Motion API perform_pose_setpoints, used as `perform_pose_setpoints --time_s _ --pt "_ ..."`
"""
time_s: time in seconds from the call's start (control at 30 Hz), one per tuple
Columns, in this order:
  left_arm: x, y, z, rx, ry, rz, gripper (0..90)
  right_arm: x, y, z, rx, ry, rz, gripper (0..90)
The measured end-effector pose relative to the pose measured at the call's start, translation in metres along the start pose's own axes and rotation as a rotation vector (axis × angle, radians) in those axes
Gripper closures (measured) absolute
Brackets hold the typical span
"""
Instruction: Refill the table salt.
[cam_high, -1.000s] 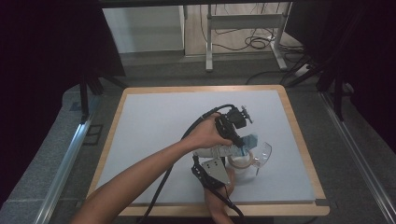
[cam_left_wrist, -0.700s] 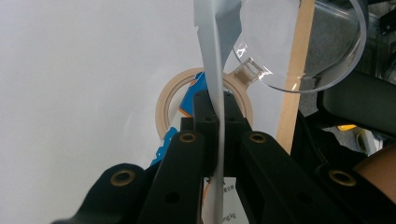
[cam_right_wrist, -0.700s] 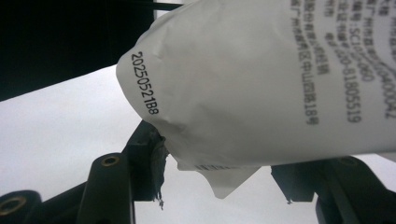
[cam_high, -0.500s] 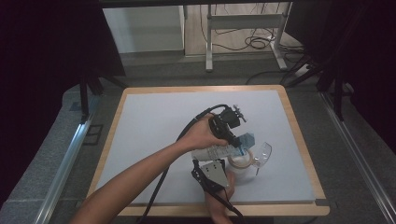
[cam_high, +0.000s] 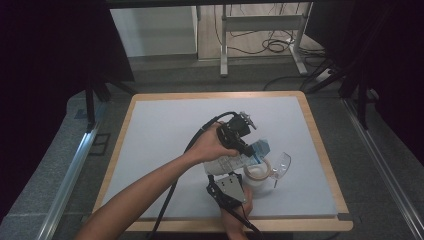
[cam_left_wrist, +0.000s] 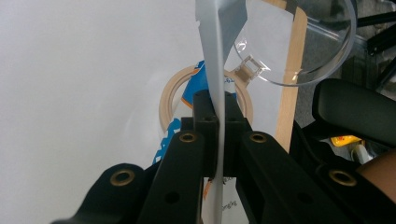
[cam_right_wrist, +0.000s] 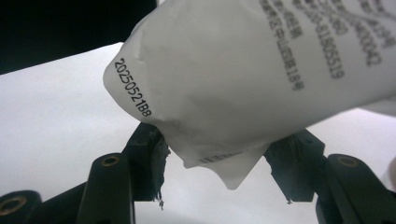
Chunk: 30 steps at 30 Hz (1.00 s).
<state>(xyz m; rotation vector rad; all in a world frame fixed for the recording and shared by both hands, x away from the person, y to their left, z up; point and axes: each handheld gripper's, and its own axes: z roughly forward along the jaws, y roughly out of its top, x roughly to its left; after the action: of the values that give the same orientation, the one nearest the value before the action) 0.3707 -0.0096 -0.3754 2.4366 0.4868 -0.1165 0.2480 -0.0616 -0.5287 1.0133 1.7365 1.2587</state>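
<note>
- The pouch (cam_high: 240, 159) is soft, white and blue, and lies tilted across the mouth of the jar (cam_high: 260, 176) near the desk's (cam_high: 165, 125) front edge.
- In the right gripper view the pouch (cam_right_wrist: 243, 70) is creased white film printed in black: "20250521B8" reads along one edge, and rows of small characters and digits farther up are too blurred to read.
- The left gripper (cam_high: 239, 134) is pressed tight on the pouch's flat sealed edge; in the left gripper view that thin grey-white strip (cam_left_wrist: 215, 70) runs straight up between the black fingers (cam_left_wrist: 201, 116).
- The same view shows the jar's tan round rim (cam_left_wrist: 170, 93) below the pouch, with blue print inside the ring, and a clear round hinged lid (cam_left_wrist: 322, 56) swung open beside it.
- The right gripper (cam_high: 227, 187) sits just in front of the jar; its fingers (cam_right_wrist: 149, 154) stand half wide around the pouch's lower corner, which hangs between them, and contact cannot be told.
- The desk is a matte white sheet in a pale wooden frame.
</note>
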Motion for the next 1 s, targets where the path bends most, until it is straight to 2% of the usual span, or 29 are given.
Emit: perform_pose_setpoints --time_s 0.17,0.27,0.47,0.63,0.67,0.77,0.93,1.0 --pt "0.007 -0.008 -0.006 -0.033 0.007 -0.021 89.8 -0.001 0.002 0.004 0.037 0.041 0.011 40.8" --pt "0.011 -0.012 -0.01 -0.061 0.01 -0.032 89.8 -0.002 0.002 0.005 0.051 0.066 0.04 40.2" --pt "0.017 -0.018 -0.015 -0.086 0.015 -0.029 89.8 -0.006 0.003 0.005 0.058 0.075 0.051 40.0" --pt "0.019 -0.021 -0.016 -0.106 0.018 -0.041 89.8 -0.007 0.003 0.004 0.065 0.073 0.023 39.3" --pt "0.019 -0.022 -0.015 -0.112 0.014 -0.039 89.8 -0.007 0.002 0.002 0.07 0.072 0.006 38.2" --pt "0.018 -0.023 -0.015 -0.13 0.002 -0.039 89.8 -0.009 -0.002 -0.003 0.079 0.079 -0.007 36.8" --pt "0.02 -0.025 -0.015 -0.155 -0.007 -0.046 89.8 -0.017 -0.007 -0.017 0.085 0.089 -0.018 35.4" --pt "0.021 -0.028 -0.015 -0.171 -0.01 -0.055 89.8 -0.021 -0.009 -0.022 0.081 0.097 -0.008 35.2"
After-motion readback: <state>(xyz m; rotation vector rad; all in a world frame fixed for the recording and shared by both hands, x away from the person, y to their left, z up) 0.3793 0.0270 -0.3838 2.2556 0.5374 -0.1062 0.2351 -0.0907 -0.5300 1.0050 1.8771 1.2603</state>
